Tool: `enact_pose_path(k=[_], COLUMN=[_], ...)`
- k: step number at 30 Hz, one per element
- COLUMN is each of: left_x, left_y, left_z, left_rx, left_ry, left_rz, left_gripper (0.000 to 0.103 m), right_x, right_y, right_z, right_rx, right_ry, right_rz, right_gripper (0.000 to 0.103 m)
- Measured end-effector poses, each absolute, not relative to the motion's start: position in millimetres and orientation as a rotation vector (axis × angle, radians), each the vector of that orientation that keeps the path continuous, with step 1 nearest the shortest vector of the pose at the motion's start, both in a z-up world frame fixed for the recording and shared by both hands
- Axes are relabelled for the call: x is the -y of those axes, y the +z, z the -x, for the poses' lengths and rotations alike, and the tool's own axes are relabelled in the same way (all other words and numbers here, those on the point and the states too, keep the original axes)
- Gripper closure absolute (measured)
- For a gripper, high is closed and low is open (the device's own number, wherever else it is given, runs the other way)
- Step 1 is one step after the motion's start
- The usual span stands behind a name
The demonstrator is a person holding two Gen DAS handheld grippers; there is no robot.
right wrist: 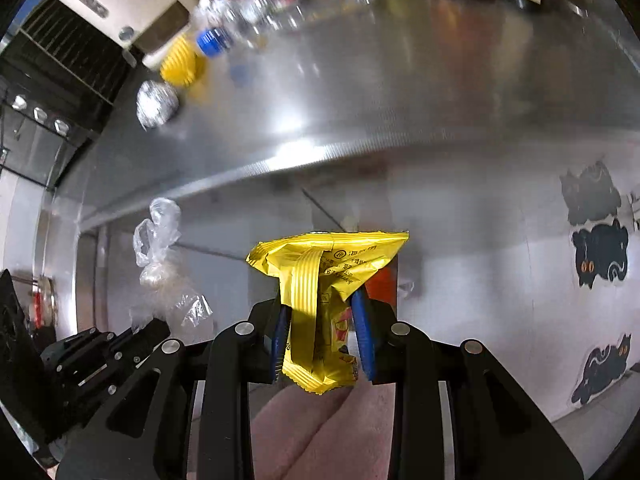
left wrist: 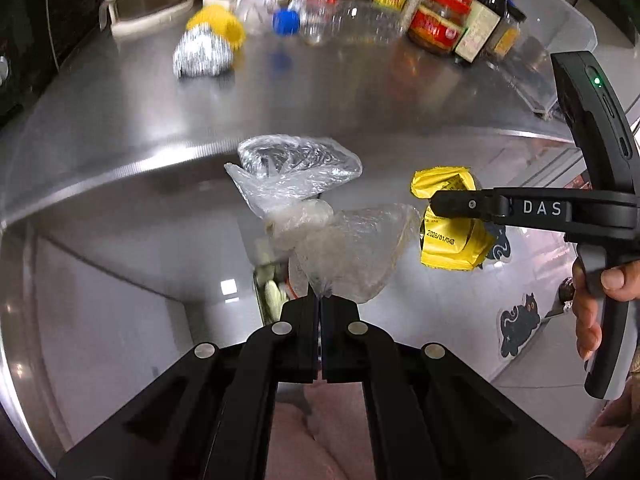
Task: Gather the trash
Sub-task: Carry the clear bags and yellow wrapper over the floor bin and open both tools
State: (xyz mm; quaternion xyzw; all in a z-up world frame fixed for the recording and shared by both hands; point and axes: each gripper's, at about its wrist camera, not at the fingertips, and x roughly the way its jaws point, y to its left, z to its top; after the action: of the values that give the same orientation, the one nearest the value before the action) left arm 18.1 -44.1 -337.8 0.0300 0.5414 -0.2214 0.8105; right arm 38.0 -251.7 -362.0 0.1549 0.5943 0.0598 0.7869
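The left gripper (left wrist: 320, 300) is pinching the knotted neck of a crumpled clear plastic bag (left wrist: 304, 196), its jaws pressed together on the thin film so that the bag is standing up in the air in front of the steel counter's edge (left wrist: 120, 172). The right gripper (right wrist: 322, 332) is clamping a crinkled yellow foil snack wrapper (right wrist: 320, 276) between its blue-padded fingers (right wrist: 362, 332), which are standing slightly apart with the wrapper folded between them; in the left wrist view the same wrapper (left wrist: 448, 224) is hanging just beside the bag, clear of the counter. Both pieces of trash are therefore being carried off the surface, and the step in hand looks like the transfer to a bin, which neither view is showing. To do it well, both grips should be kept firm, because film and foil are slippery and light and could slide out with a quick swing; moving steadily and keeping the two loads apart would stop the bag from snagging on the wrapper. More candidates are waiting far back on the counter: a ball of crumpled silver foil (left wrist: 202, 54), a yellow ribbed cap (left wrist: 224, 26) and a blue bottle cap (left wrist: 286, 22), near a row of sauce jars and bottles (left wrist: 448, 16).
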Motion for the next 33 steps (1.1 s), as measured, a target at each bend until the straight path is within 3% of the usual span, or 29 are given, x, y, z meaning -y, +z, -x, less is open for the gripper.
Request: enact_pose_path(k=[33], left_x=[71], left_y=[-577], left_z=[-33], left_rx=[-1.357], left_ry=[-0.380], left_rz=[-0.071], left_gripper=[0.103], right_x=[234], right_y=[-582], right_z=[-55], right_rx=[-1.417], right_ry=[0.099], right_rz=[-0.317], right_gripper=[0.070])
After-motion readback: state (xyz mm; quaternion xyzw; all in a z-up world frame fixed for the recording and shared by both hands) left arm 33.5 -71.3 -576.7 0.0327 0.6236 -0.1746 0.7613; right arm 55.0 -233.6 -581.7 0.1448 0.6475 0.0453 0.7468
